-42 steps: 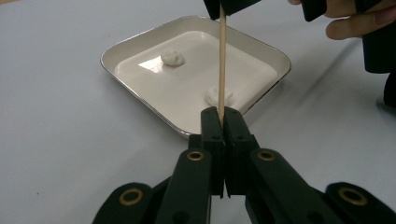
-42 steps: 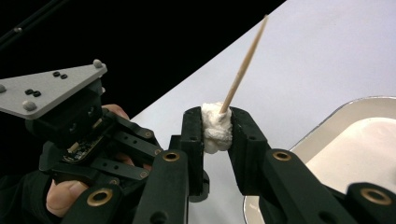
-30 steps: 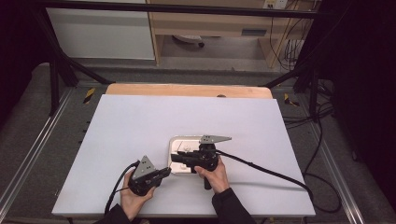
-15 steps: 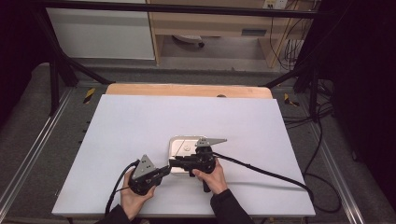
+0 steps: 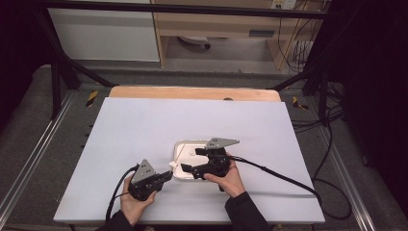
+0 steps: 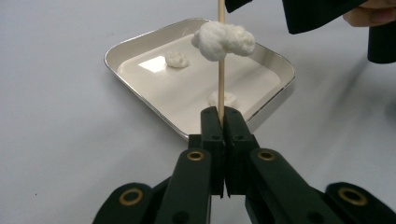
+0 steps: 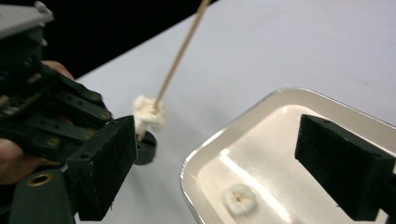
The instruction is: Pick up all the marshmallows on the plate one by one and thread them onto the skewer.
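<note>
1. Currently the wooden skewer stands upright, its lower end pinched between the fully closed jaws of the left claw, just in front of the near rim of the tray.
2. One white marshmallow is threaded partway up the stick; it looks soft, lumpy and slightly squashed. The stick is thin, pale and straight.
3. More white pieces lie in the tray: one near the far corner, one close behind the stick.
4. Right claw has just been opening; its pads stand wide apart with nothing between them, just beside the threaded piece.
5. Judgement: next piece needs a light grip so it does not crush, pushed straight down the stick's axis. Left claw should keep steady; a sideways push could bend or snap the stick.
6. Tray is shallow, shiny metal, resting on the white desk.
</note>
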